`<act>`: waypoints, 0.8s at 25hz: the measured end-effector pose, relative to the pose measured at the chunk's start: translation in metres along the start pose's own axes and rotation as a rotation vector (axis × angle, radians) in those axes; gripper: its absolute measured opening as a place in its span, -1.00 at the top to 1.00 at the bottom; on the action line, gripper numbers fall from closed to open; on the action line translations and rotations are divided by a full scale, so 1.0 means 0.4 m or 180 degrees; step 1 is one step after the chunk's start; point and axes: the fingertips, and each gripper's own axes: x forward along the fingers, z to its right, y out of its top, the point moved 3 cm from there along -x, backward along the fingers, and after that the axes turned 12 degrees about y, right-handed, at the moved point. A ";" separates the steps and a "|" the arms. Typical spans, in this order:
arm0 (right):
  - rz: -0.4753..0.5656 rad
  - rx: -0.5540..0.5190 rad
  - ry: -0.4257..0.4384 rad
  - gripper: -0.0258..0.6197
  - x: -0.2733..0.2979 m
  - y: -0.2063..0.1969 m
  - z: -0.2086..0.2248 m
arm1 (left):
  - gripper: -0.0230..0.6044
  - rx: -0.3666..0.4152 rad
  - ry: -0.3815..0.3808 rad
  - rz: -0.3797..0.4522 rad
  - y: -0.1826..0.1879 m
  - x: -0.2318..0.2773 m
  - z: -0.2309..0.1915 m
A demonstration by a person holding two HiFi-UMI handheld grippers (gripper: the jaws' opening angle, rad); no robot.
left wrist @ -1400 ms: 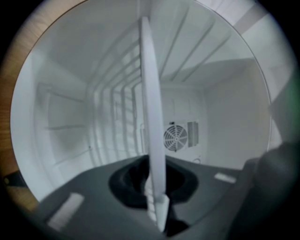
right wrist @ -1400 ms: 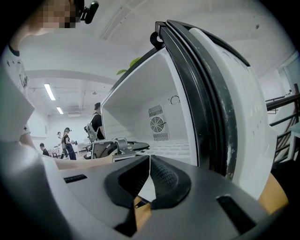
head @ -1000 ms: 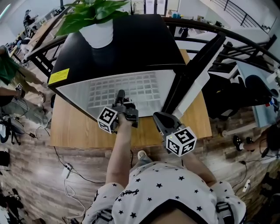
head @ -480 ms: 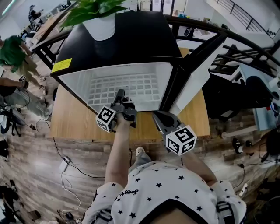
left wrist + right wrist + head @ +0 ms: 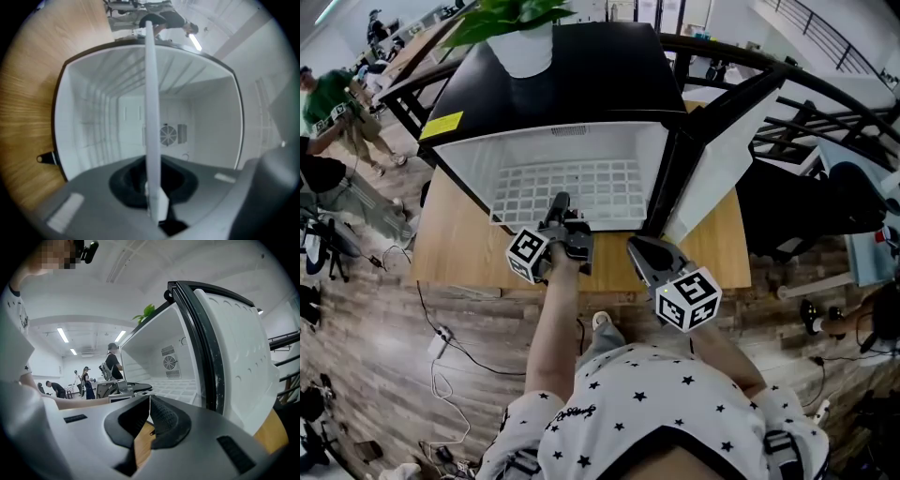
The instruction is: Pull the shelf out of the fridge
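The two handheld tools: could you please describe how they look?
The left tool and right tool are grey with dark pads; each carries a white cube with black square markers. The person wears a white short-sleeved shirt with black stars.

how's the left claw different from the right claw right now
The left claw grips the front edge of the white shelf; the right claw is closed on nothing. The left claw reaches the fridge opening; the right claw hangs back by the open door. Both point toward the fridge.
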 end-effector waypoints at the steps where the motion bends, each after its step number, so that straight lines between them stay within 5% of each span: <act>1: 0.0013 -0.0005 0.0008 0.85 -0.005 -0.012 -0.008 | 0.82 0.0005 -0.0001 -0.0005 -0.003 -0.010 -0.010; 20: 0.0022 -0.0037 0.0132 0.85 -0.057 -0.064 -0.068 | 0.82 -0.0043 -0.0042 -0.0048 -0.024 -0.097 -0.051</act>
